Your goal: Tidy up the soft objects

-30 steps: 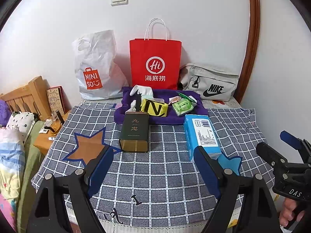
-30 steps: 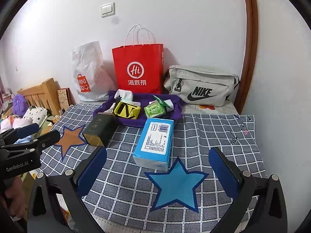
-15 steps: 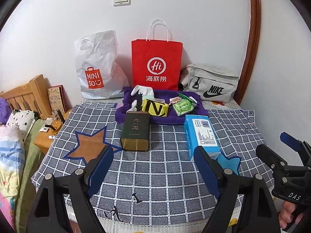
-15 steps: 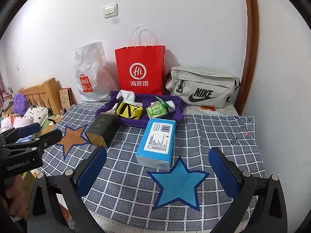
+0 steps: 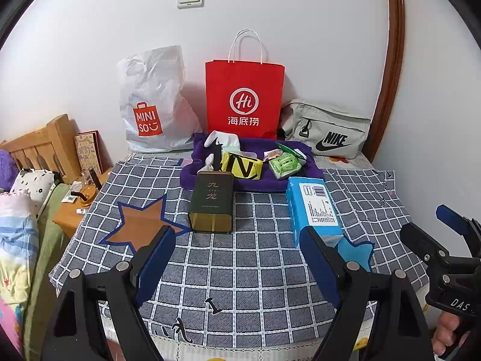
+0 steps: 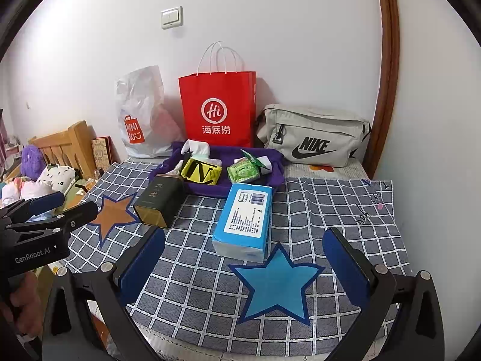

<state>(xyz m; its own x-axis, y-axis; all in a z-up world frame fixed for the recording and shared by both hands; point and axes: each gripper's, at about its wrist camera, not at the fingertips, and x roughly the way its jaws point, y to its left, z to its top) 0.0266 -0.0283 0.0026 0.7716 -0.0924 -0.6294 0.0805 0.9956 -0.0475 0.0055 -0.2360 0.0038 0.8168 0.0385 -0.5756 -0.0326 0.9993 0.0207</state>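
A blue tissue pack (image 5: 312,207) (image 6: 245,215) lies on the checked cloth (image 5: 255,270) (image 6: 195,285), near a blue star patch (image 6: 278,285). Left of it lies a dark green tin (image 5: 212,201) (image 6: 159,200). Behind them a purple towel (image 5: 261,185) (image 6: 204,188) carries a yellow-black pack (image 5: 242,165) (image 6: 203,171), a green tissue pack (image 5: 284,165) (image 6: 243,173) and white tissues (image 5: 221,140). My left gripper (image 5: 237,261) hangs open above the cloth's front part, nothing between its fingers. My right gripper (image 6: 243,258) is open too, short of the blue pack.
Against the wall stand a white Miniso bag (image 5: 153,105), a red paper bag (image 5: 243,99) and a grey Nike pouch (image 5: 327,132). A wooden headboard (image 5: 39,144), bedding and a small side table (image 5: 78,204) lie left. An orange star patch (image 5: 141,225) marks the cloth.
Both views have drifted very slightly; the objects on the cloth have not moved and both grippers stay open.
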